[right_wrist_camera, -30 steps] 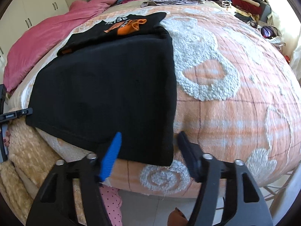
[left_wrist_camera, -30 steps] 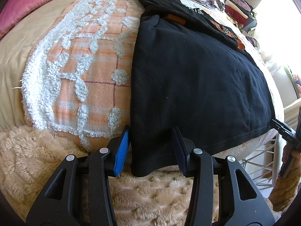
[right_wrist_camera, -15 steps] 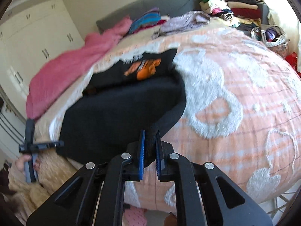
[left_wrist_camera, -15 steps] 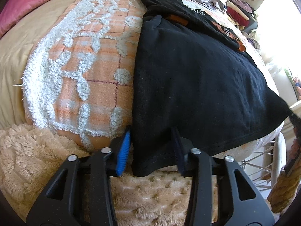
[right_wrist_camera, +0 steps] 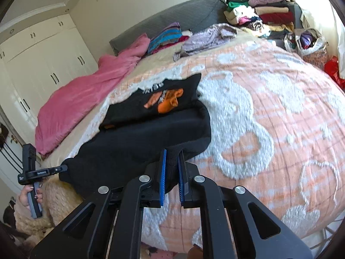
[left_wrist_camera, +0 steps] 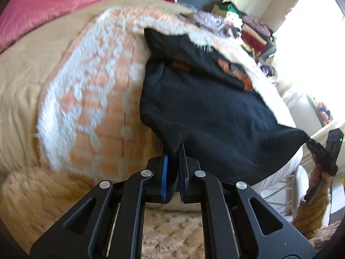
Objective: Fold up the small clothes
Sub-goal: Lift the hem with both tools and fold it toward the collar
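A black T-shirt [left_wrist_camera: 207, 108] with an orange print lies partly folded on an orange-and-white tufted blanket [left_wrist_camera: 90, 99]. It also shows in the right wrist view [right_wrist_camera: 151, 138], its print [right_wrist_camera: 166, 101] facing up at the far end. My left gripper [left_wrist_camera: 173, 151] is shut on the shirt's near left corner and holds it above the bed. My right gripper [right_wrist_camera: 172, 157] is shut on the near right corner, also lifted. The near hem sags between the two grippers.
A pink duvet [right_wrist_camera: 82, 95] lies at the bed's left side. Piles of clothes [right_wrist_camera: 258, 15] sit at the headboard and far corner. A fluffy beige throw [left_wrist_camera: 172, 228] lies below the bed's near edge. White wardrobes [right_wrist_camera: 38, 64] stand to the left.
Both grippers went from open beside the hem corners to shut on them. Both then lifted the near hem off the blanket and carried it toward the far end.
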`<state>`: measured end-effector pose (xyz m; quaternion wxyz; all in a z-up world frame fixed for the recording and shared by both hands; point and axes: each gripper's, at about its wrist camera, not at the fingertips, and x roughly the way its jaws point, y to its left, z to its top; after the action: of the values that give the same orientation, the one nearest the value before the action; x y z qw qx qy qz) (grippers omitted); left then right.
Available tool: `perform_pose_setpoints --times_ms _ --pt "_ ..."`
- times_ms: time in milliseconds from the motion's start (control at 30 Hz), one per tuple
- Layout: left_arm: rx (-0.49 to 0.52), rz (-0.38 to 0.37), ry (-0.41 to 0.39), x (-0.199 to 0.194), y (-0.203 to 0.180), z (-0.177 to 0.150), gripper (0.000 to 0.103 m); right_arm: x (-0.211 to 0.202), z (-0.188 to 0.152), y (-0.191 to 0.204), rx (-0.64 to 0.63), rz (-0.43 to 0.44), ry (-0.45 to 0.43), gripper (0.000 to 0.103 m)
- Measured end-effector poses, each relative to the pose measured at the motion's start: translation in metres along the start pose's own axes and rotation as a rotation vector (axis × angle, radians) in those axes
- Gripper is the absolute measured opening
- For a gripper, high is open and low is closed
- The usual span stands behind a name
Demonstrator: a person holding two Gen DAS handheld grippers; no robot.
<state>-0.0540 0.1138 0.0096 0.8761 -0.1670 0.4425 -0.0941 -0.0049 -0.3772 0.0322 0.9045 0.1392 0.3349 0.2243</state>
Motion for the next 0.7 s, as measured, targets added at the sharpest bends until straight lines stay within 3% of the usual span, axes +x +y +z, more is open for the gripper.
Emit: perform_pose_setpoints --times_ms 400,700 --pt "0.005 -0.009 -0.096 -0.02 -0.013 0.037 0.002 -0.011 0.036 0.008 -0.024 0.011 -0.128 0.009" --pt "-0.009 -0.015 -0.143 -0.024 -0.013 0.062 0.002 -0.014 0.056 0.008 -0.025 0.005 -0.177 0.008"
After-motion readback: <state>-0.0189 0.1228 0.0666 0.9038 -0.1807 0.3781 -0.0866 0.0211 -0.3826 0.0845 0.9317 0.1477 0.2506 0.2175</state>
